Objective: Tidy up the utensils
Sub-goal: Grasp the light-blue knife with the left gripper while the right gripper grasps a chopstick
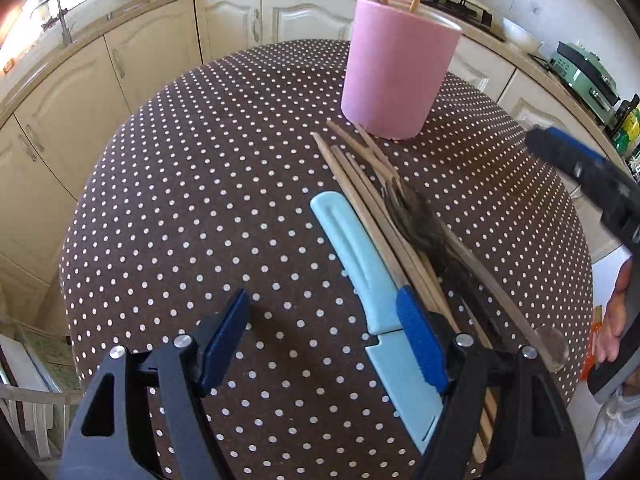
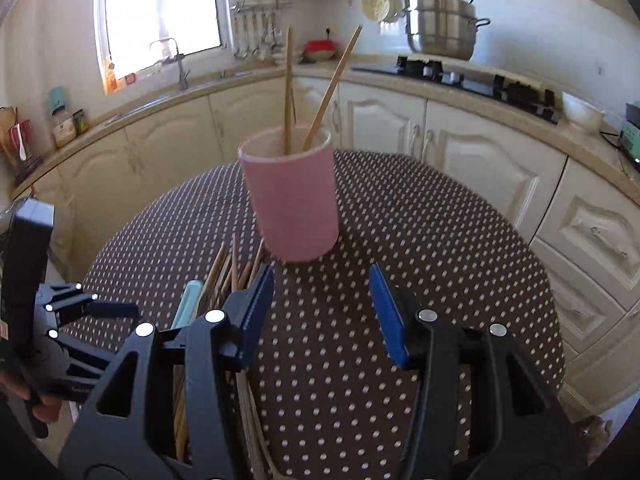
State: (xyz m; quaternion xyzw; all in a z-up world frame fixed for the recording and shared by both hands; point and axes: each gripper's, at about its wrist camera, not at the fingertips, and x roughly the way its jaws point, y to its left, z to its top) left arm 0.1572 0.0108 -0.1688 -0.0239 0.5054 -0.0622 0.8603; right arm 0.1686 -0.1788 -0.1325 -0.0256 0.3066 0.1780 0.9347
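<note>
A pale pink cylindrical holder stands upright on the brown white-dotted tablecloth, two wooden chopsticks leaning inside. Just before the holder lies a heap of wooden chopsticks beside a light-blue knife.

Only the left wrist view shows the knife whole.

The left gripper gapes wide over the knife, not pressing it. The right gripper stands half apart, empty, near the holder.

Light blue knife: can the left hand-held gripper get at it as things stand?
Probably yes. The left hand-held gripper is open just above the light blue knife, which lies uncovered beside the chopsticks, with nothing over it.
</note>
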